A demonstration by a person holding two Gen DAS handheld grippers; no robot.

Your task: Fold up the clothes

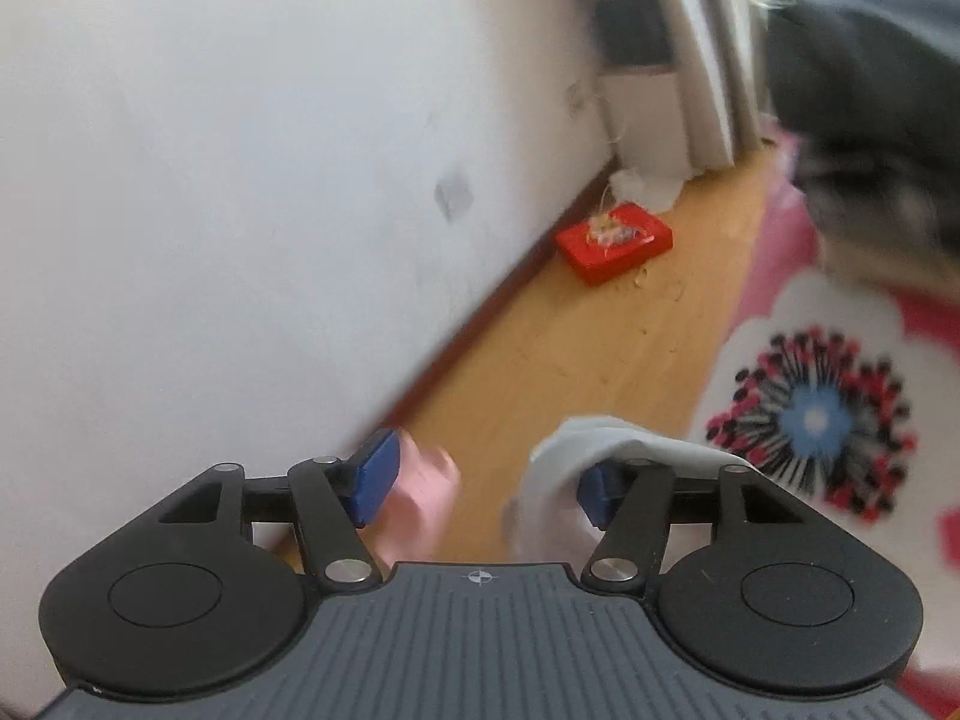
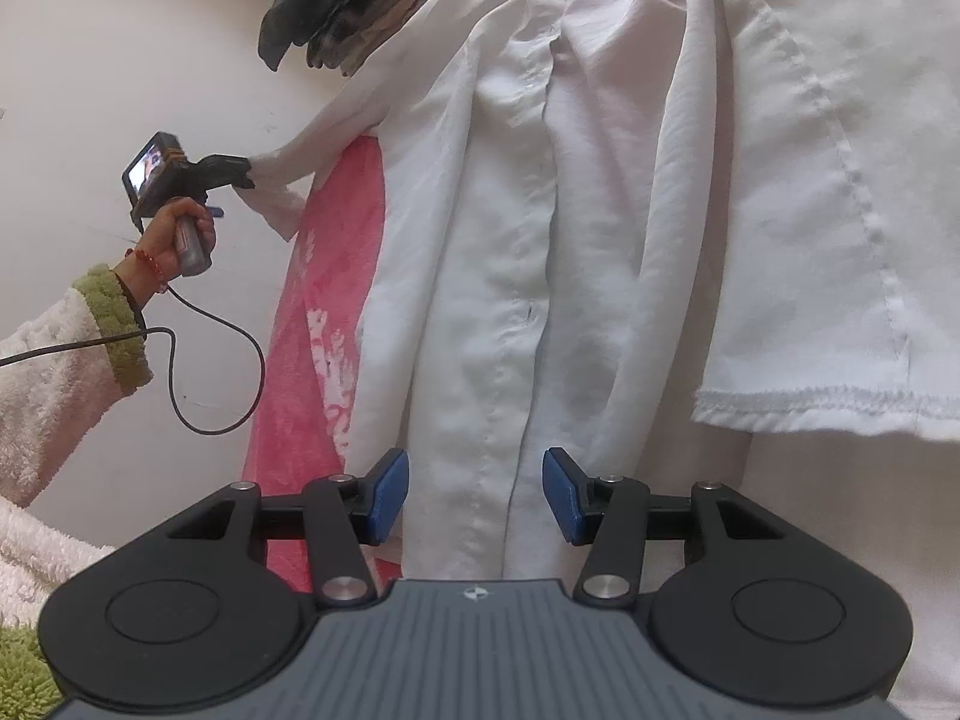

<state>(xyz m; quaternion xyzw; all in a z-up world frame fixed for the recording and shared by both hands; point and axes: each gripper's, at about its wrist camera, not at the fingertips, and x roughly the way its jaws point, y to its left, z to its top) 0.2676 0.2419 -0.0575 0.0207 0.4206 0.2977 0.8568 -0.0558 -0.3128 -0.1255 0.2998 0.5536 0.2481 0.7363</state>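
A white shirt (image 2: 600,210) lies spread on a pink flowered blanket (image 2: 336,276). My right gripper (image 2: 475,495) is open just above the shirt's button placket, holding nothing. My left gripper (image 1: 480,483) is open, with the white sleeve end (image 1: 564,480) draped over its right finger pad. In the right wrist view the left gripper (image 2: 243,174) sits at the tip of the stretched sleeve (image 2: 300,180), off the blanket's left edge.
A pile of dark clothes (image 2: 342,6) lies at the far end of the blanket, also in the left wrist view (image 1: 870,108). A red box (image 1: 612,240) sits on the wooden floor (image 1: 600,348) by the white wall (image 1: 240,180). A cable (image 2: 210,372) hangs from the left gripper.
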